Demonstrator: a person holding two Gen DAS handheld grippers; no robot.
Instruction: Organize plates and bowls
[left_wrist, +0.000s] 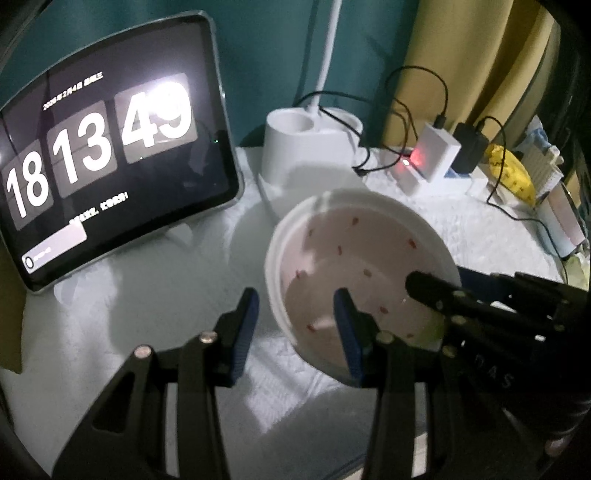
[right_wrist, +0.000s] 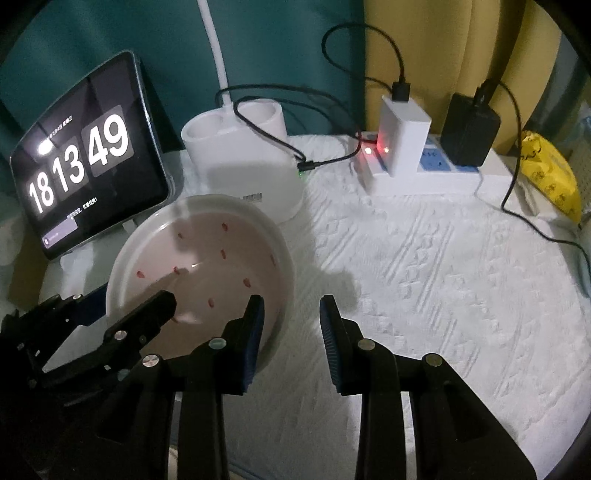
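- Bowl (right_wrist: 207, 258): white, pale pink inside with small red specks, just in front of the lamp base (right_wrist: 240, 166), toward its left in the right wrist view.
- Looks tilted in the left wrist view; cannot tell whether it rests flat on the surface (right_wrist: 443, 277).
- Left tool (left_wrist: 297, 325): spread, blue pads apart, straddling the bowl rim on the side farthest from the lamp base. One finger (left_wrist: 245, 325) hangs outside the wall, the other inside over the pink floor, with a clear gap to the inner wall. Pinches nothing.
- Right tool (right_wrist: 291, 332): spread too, straddling the rim on the opposite side. One finger (right_wrist: 253, 332) sits above the inside of the bowl, the other outside above the white quilted cover. No pad presses on the wall.
- Both point steeply downward, tips facing each other across the bowl.
- Tablet (left_wrist: 110, 147): propped upright to the left of the lamp base, showing a flip clock at 18 13 49.
- Power strip (right_wrist: 424, 181): to the right of the lamp base, red lights glowing, carrying a white charger (right_wrist: 404, 129) and a black adapter (right_wrist: 469, 129), both with black cables.
- Yellow packet (right_wrist: 550, 177): farther right of the lamp base, beyond the strip.
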